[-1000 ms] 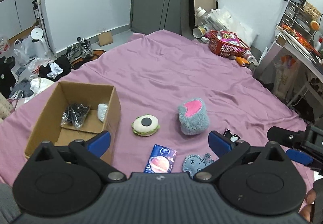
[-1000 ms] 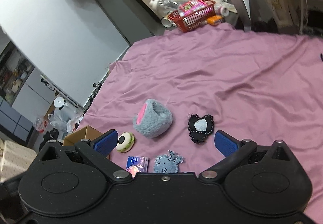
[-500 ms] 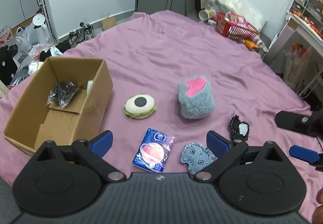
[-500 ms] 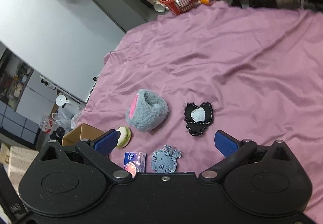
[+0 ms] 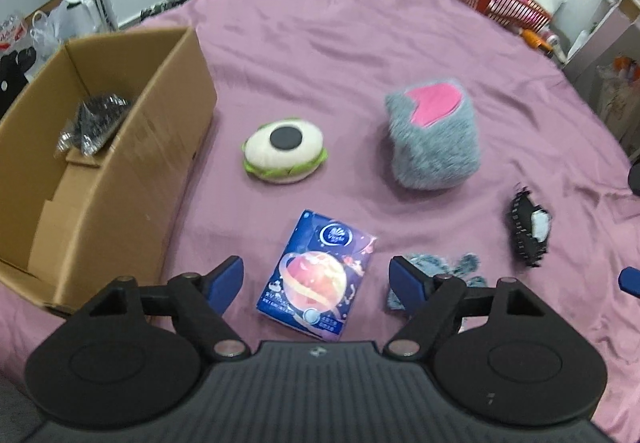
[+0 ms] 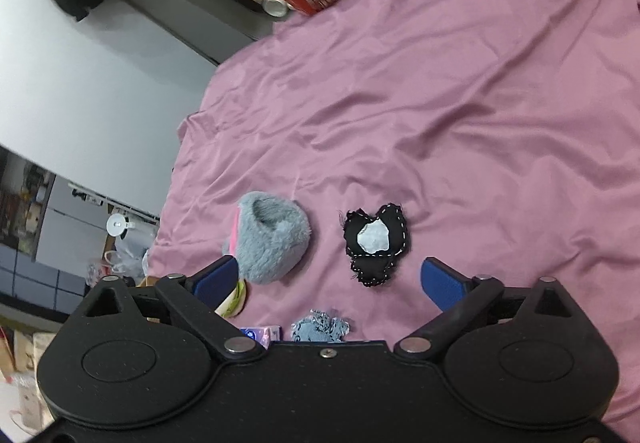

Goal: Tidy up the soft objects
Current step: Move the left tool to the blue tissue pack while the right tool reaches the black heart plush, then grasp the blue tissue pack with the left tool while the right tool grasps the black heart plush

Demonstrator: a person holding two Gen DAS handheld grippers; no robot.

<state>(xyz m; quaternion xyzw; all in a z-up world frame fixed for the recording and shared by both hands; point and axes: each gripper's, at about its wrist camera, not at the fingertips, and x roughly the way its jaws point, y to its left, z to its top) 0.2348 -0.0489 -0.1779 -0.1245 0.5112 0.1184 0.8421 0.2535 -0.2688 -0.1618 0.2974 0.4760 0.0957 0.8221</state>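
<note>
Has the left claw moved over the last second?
Yes. The left claw has come forward and down toward the tissue pack; the cardboard box and pack loom larger and nearer.

boxes: 1 (image 5: 132, 147), left of frame | tissue packs: 1 (image 5: 318, 275) | burger plush: 1 (image 5: 284, 151) | grey furry plush: 1 (image 5: 434, 135) | black patches: 1 (image 5: 528, 229) | denim patches: 1 (image 6: 320, 329) | bagged black items in box: 1 (image 5: 94, 121) | red baskets: 1 (image 5: 506, 5), upper right

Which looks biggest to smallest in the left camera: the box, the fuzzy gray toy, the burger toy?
1. Cardboard box, though it sits nearest.
2. Fuzzy gray toy.
3. Burger toy.
</note>
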